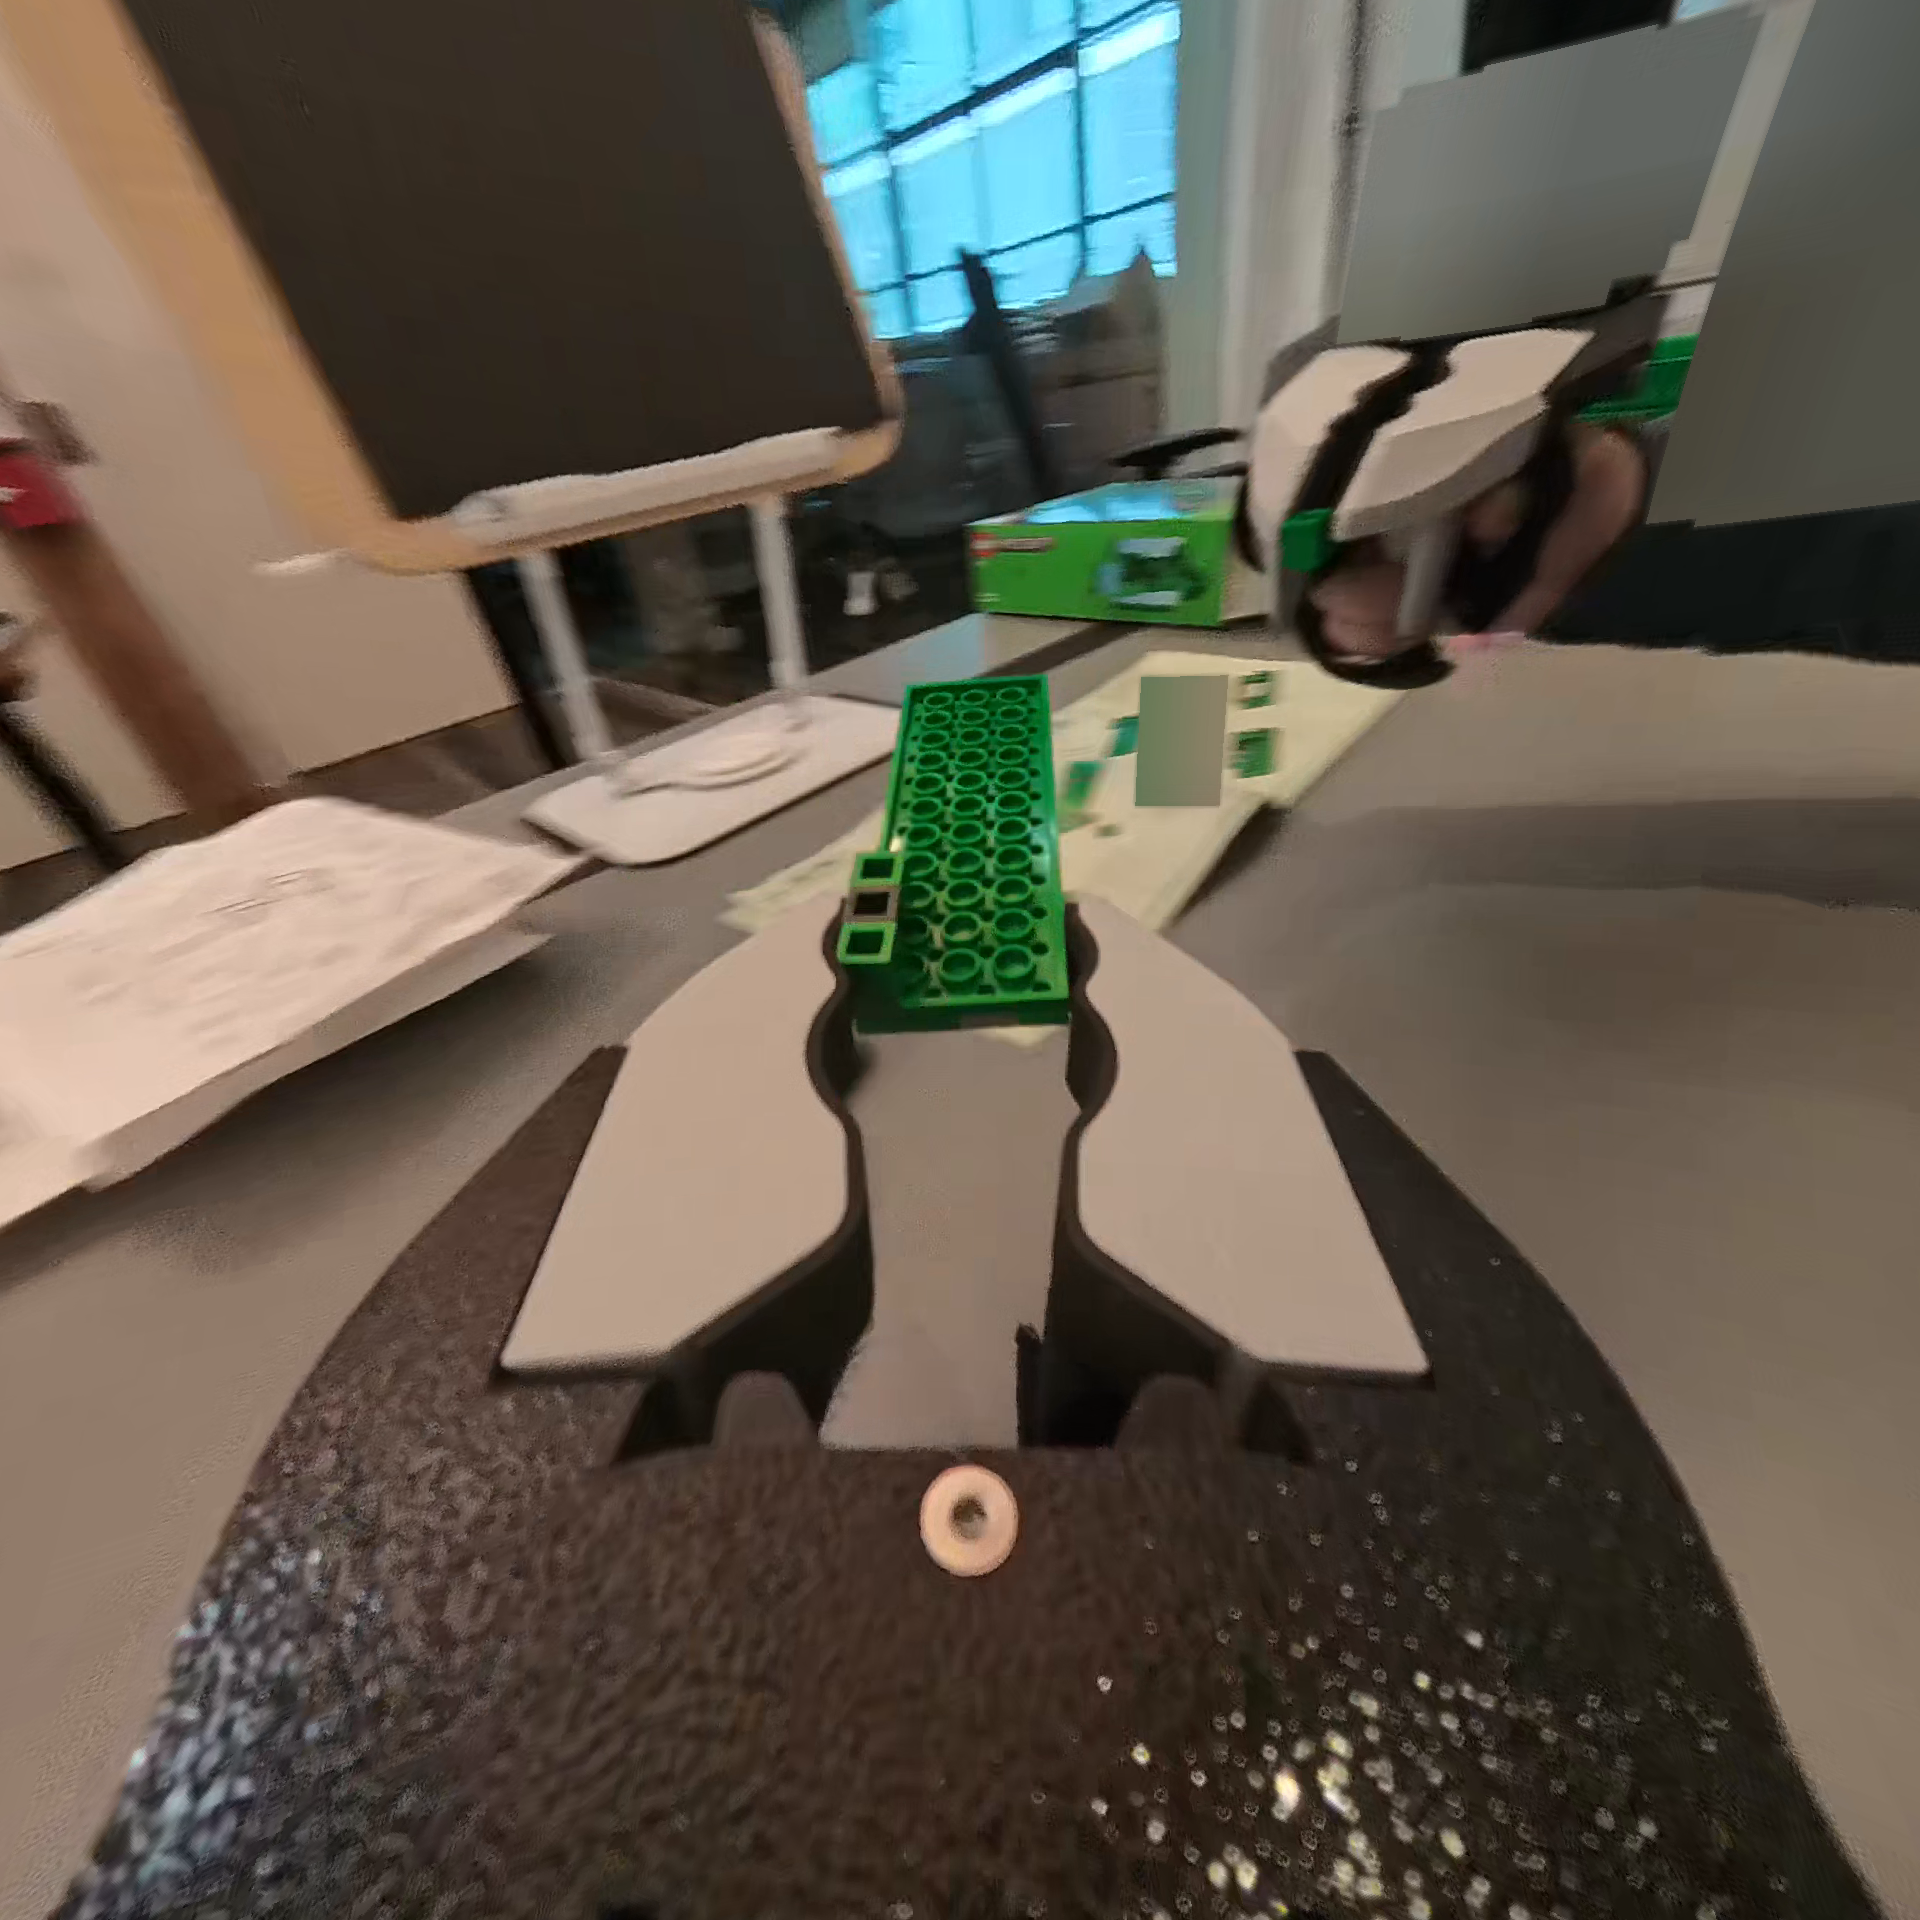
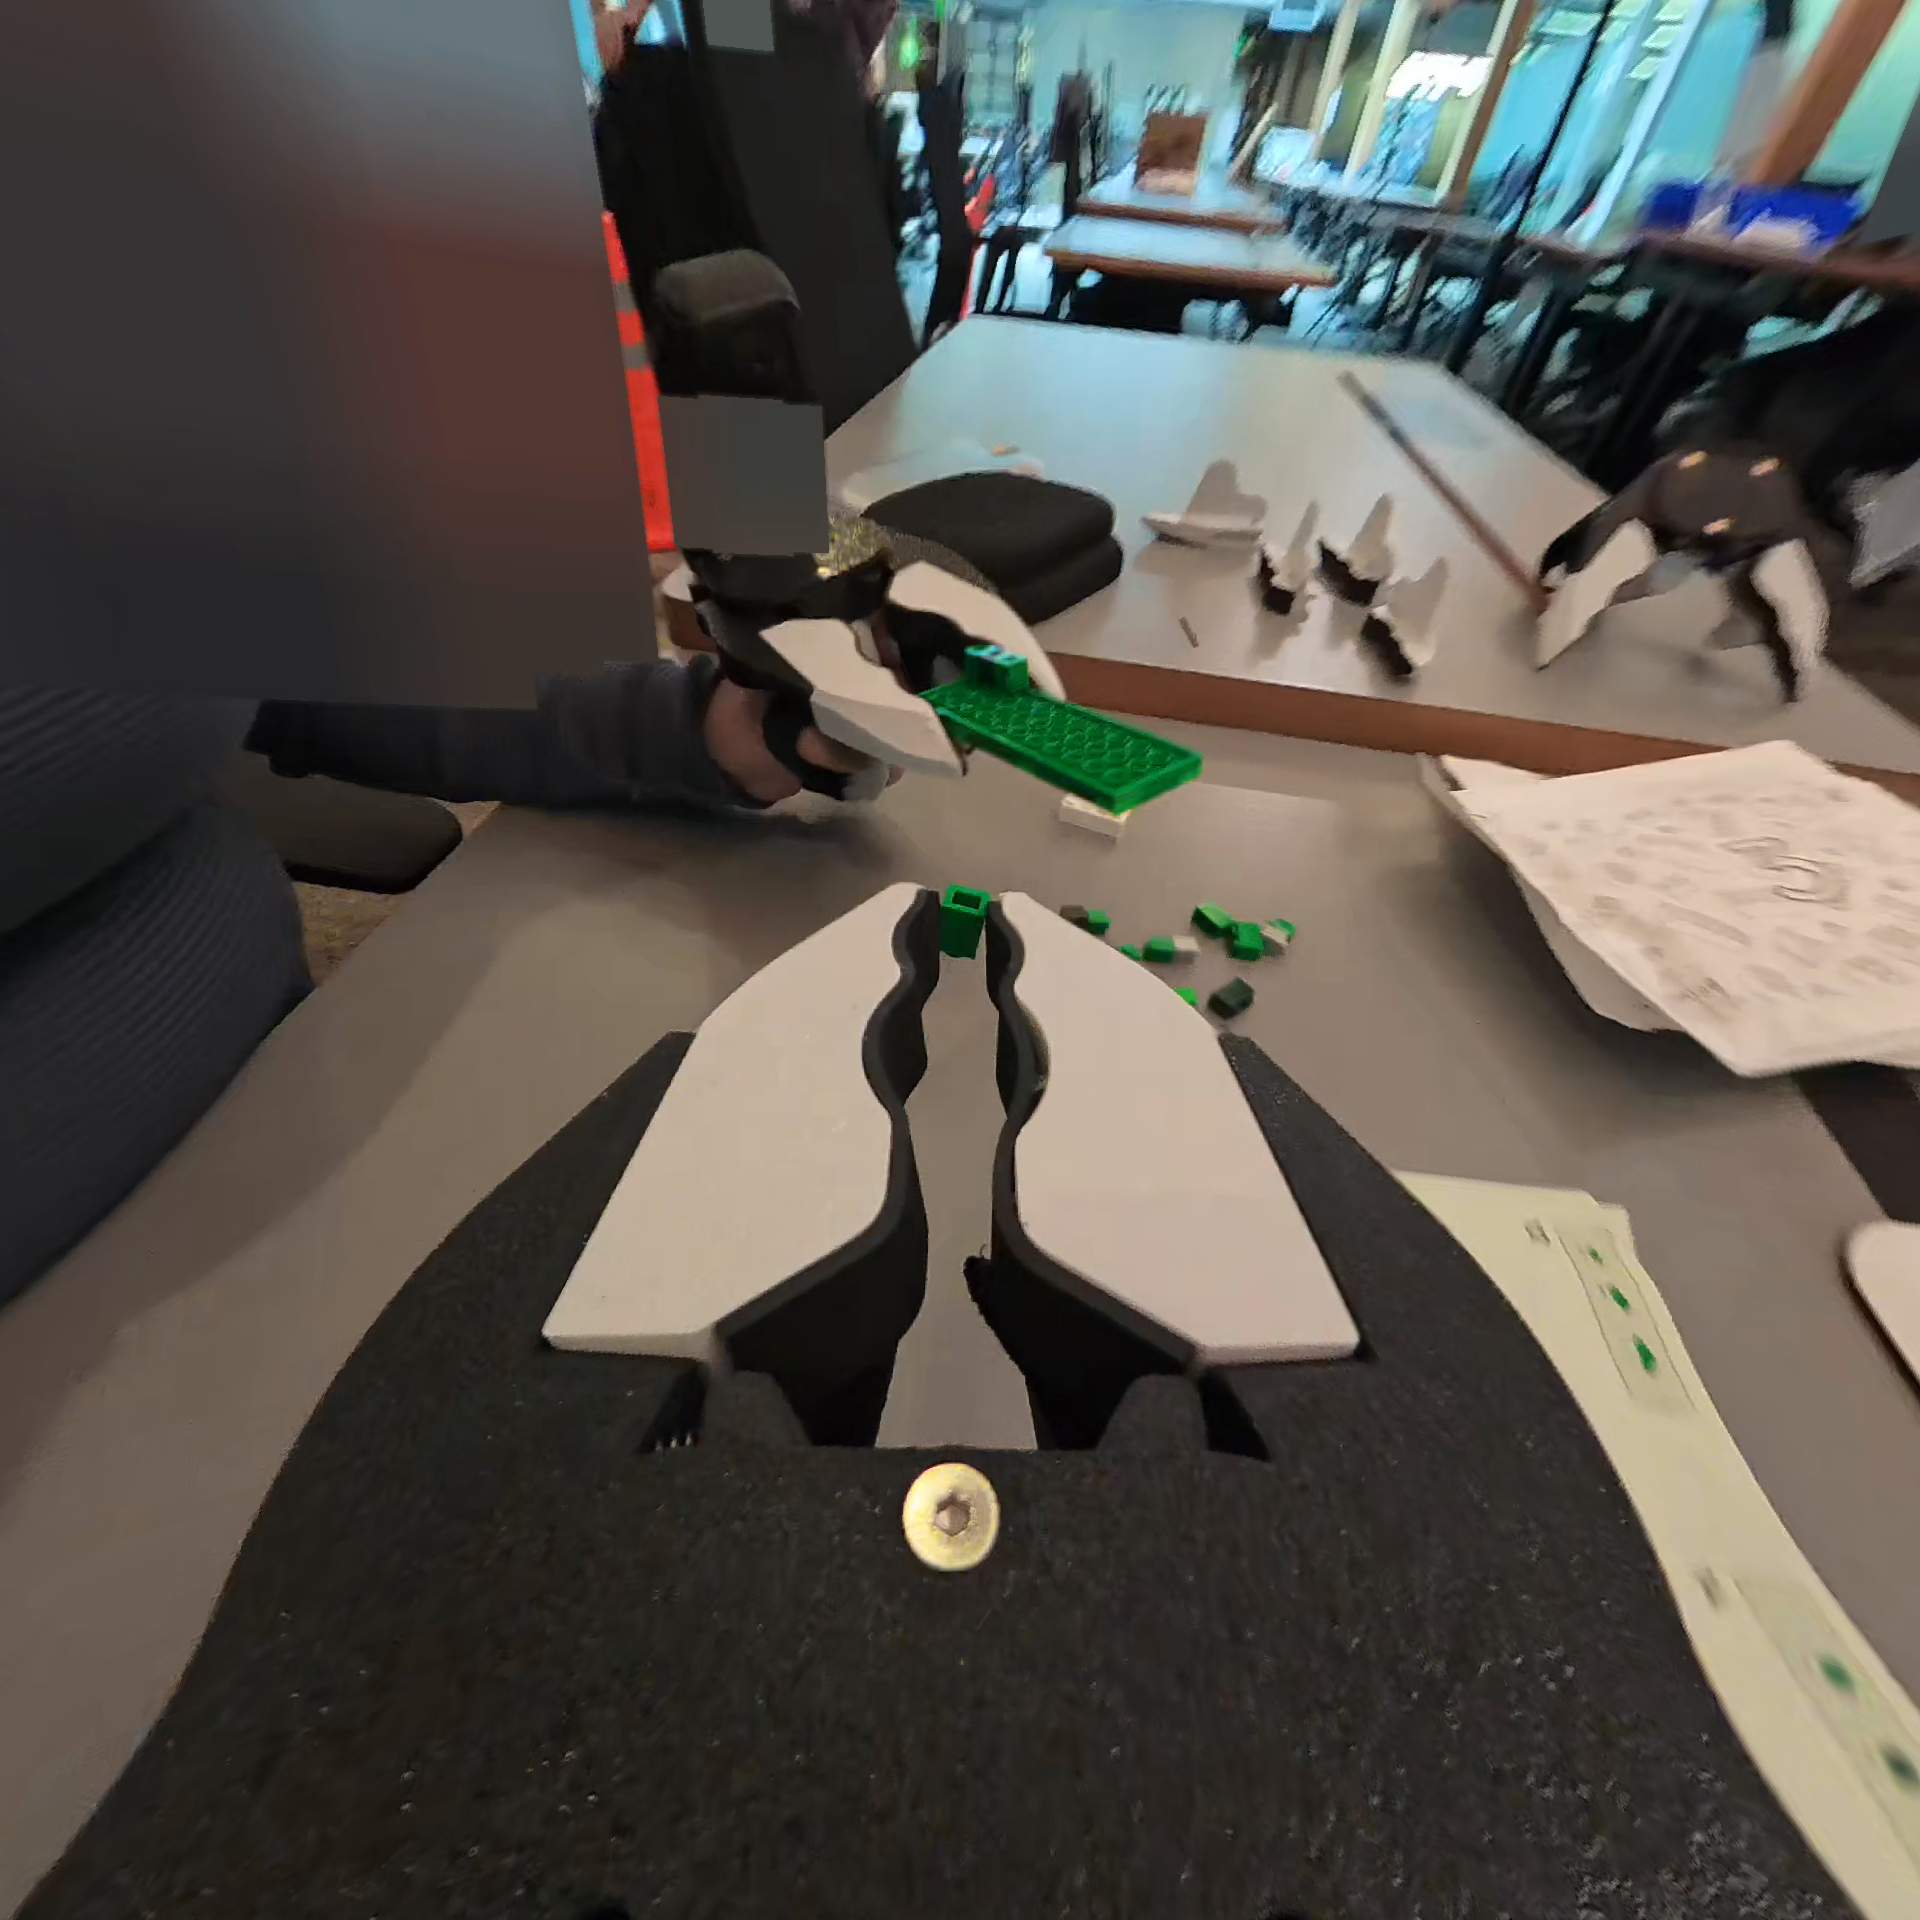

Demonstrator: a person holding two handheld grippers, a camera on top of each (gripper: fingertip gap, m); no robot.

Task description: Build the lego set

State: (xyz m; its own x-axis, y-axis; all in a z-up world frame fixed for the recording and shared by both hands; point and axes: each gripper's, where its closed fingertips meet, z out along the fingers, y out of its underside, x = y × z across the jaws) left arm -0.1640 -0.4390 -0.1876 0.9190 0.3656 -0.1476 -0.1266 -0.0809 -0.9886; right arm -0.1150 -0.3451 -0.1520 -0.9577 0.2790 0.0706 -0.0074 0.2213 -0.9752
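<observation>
Reading from the left in the left wrist view, we see crumpled white paper bags [image 1: 239,966] on the smooth grey table [image 1: 1558,1039], then the left gripper [image 1: 961,971], its pale flat fingers lined with wavy black pads, pinching the near end of a long green plate [image 1: 971,842]. The plate is held above the table underside up, showing rows of round tubes, with three small square bricks [image 1: 871,909] stuck along its left edge, green, dark and green. Past it lie a cream instruction sheet [image 1: 1174,790] and a glossy green set box [image 1: 1107,566]; at far right the right gripper [image 1: 1304,540] hangs in the air, nipping a small green brick [image 1: 1307,538]. The right wrist view adds what the first cannot: a hand [image 2: 743,748] in a dark sleeve holding the left gripper [image 2: 940,727], and the plate [image 2: 1070,743] jutting out tilted over a white brick [image 2: 1093,816]. In the middle, the right gripper [image 2: 961,920] is nearly pressed together on the small green brick [image 2: 961,920], a hollow square tube. To its right, loose green and pale pieces [image 2: 1205,951] lie scattered on the table [image 2: 623,987], then the printed paper bag [image 2: 1714,914], and spare white gripper fingers [image 2: 1351,582] on the far table.
</observation>
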